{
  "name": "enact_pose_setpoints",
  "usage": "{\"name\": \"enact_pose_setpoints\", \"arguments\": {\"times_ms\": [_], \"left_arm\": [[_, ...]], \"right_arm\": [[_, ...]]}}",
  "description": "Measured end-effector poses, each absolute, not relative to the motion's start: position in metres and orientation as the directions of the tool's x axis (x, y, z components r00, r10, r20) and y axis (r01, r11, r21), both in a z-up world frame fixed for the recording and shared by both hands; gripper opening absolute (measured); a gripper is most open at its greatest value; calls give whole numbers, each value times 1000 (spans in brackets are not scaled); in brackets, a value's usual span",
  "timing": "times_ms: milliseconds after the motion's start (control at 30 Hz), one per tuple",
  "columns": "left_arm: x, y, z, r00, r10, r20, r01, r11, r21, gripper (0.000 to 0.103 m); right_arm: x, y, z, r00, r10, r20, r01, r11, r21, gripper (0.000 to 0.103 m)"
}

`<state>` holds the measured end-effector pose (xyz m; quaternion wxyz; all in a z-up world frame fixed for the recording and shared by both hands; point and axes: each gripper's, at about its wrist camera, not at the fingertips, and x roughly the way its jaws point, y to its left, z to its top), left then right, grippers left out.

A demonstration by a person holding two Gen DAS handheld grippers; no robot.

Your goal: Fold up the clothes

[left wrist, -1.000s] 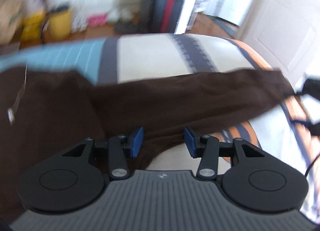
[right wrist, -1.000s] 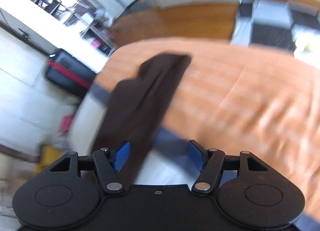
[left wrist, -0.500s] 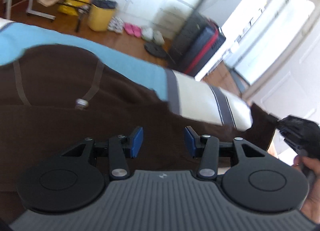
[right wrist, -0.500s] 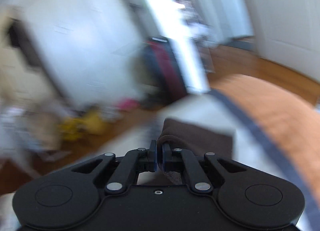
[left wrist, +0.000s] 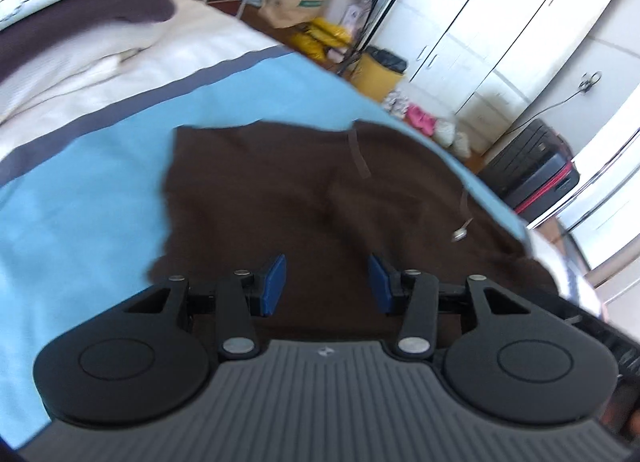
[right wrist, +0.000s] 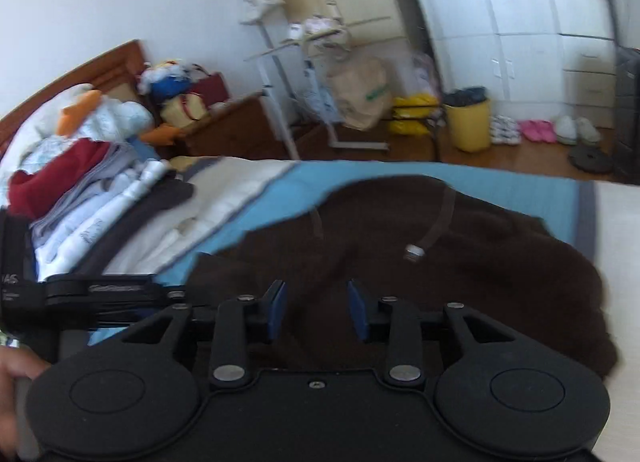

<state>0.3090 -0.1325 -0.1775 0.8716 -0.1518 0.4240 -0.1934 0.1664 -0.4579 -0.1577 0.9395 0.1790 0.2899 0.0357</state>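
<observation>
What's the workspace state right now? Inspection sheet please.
Surface: bed cover, blue panel with cream panels beside it.
Job's things: brown garment lying bunched on the blue panel, drawstring with metal tip on top.
Clutter: stack of folded clothes at the head end.
Grippers: left gripper open over the garment; right gripper open over it, holding nothing.
Cables: nothing seen on the bed.
Surroundings: yellow bin, paper bag, white wardrobes, suitcase.
</observation>
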Motion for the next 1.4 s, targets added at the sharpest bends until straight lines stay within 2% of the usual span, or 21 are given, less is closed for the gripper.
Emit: {"name": "enact_pose_setpoints", "arguments": {"times_ms": [33, 133, 200, 333, 433, 533, 633, 667, 700, 733, 767, 800, 833, 933, 967, 1000, 1100, 1167, 1300, 1333, 1400], "left_arm": [[309, -131, -180, 562, -462, -686, 212, 882, -420, 45], [308, -138, -187, 550, -460, -697, 238, 886, -398, 45], [308, -150, -191, 542, -473, -695, 278, 881, -383, 45], [297, -182, -191, 541, -471, -697, 369, 877, -306, 52], [299, -213, -190, 554, -452, -699, 417, 878, -237, 58], [306, -242, -196, 564, -436, -701, 441, 877, -191, 72], [314, -262, -208, 584, -327, -743, 389, 916, -97, 73], [314, -264, -209, 607, -316, -730, 382, 921, -81, 63], [311, -264, -207, 637, -303, -709, 372, 926, -61, 31], [308, -263, -204, 666, -286, -689, 360, 932, -38, 14], [305, -261, -200, 693, -271, -667, 350, 937, -17, 9], [300, -256, -194, 726, -268, -634, 331, 944, -20, 9], [293, -247, -188, 763, -261, -591, 297, 954, -38, 9], [269, -215, -170, 868, -196, -457, 176, 981, -87, 11], [268, -206, -171, 871, -174, -460, 141, 984, -106, 11], [272, -198, -178, 849, -156, -506, 109, 987, -122, 16], [283, -174, -198, 769, -109, -630, 14, 988, -154, 16], [289, -160, -209, 734, -85, -674, -24, 988, -152, 16], [289, -144, -205, 747, -98, -657, -6, 988, -154, 16], [290, -143, -204, 747, -102, -656, 7, 989, -146, 16], [292, -140, -202, 746, -115, -656, 30, 990, -139, 16]], "right_arm": [[160, -470, -155, 832, 156, -533, 70, 922, 380, 56], [130, -495, -143, 807, 54, -589, 214, 902, 376, 60], [116, -507, -145, 745, -20, -667, 277, 918, 282, 60], [96, -519, -159, 622, -133, -772, 243, 969, 29, 60], [99, -532, -171, 623, -94, -776, 235, 969, 71, 60], [104, -547, -184, 639, -36, -769, 230, 962, 146, 60], [109, -554, -192, 665, 5, -746, 217, 955, 200, 60], [110, -556, -196, 670, 14, -742, 224, 950, 220, 60], [110, -558, -199, 675, 23, -737, 230, 943, 240, 60], [112, -558, -200, 677, 14, -736, 238, 942, 237, 59], [113, -557, -199, 678, -5, -735, 247, 943, 221, 56], [115, -557, -198, 678, -24, -735, 256, 945, 205, 44], [116, -556, -196, 678, -43, -734, 265, 945, 189, 25], [119, -555, -191, 679, -83, -729, 292, 942, 165, 17], [118, -556, -186, 684, -75, -726, 301, 935, 187, 15], [117, -557, -182, 683, -82, -726, 311, 932, 187, 12], [113, -558, -177, 671, -86, -736, 308, 936, 172, 12], [108, -560, -172, 685, -56, -727, 289, 936, 200, 12], [98, -566, -164, 710, 3, -704, 250, 934, 256, 14], [95, -567, -161, 716, 18, -698, 240, 933, 270, 24], [90, -570, -157, 727, 48, -685, 219, 929, 297, 30]]}}
